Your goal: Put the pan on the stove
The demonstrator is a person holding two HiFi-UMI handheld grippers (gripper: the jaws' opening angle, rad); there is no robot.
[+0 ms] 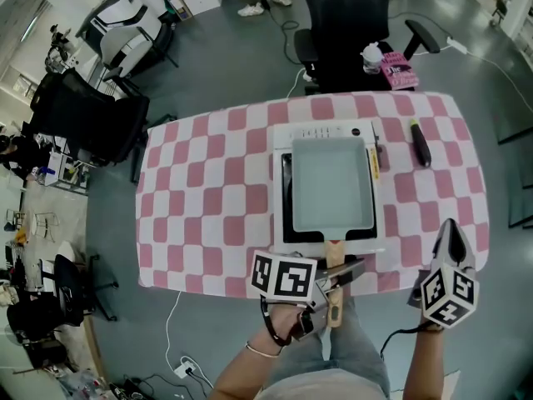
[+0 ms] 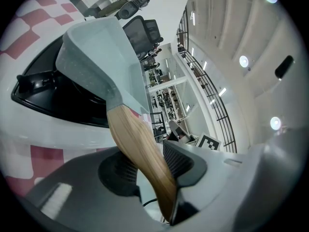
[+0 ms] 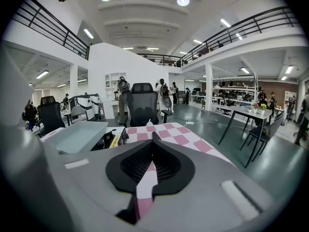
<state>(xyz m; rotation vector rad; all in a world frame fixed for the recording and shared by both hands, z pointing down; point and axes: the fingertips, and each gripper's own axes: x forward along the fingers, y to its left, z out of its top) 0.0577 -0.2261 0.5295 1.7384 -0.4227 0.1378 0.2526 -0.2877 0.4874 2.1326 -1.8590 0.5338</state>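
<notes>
Left tongs, lower centre of the head view: clamped on the wooden handle near its tail end. Right tongs, lower right: jaws together on nothing, held off the desk edge.

Pan: pale, rectangular, over the black top of the stove, frame centre. Resting or just clear of it, cannot tell.

Risks, as judged:
- Grip sits far from the pan body on smooth, tapered wood. Pan could droop or twist in the pads.
- Letting go before the base is flat: pan rocks or slides off.
- Pan sits toward the stove's right side and could end up off-centre.
- Handle juts past the near desk edge, so a knock while backing away could drag the pan.
</notes>
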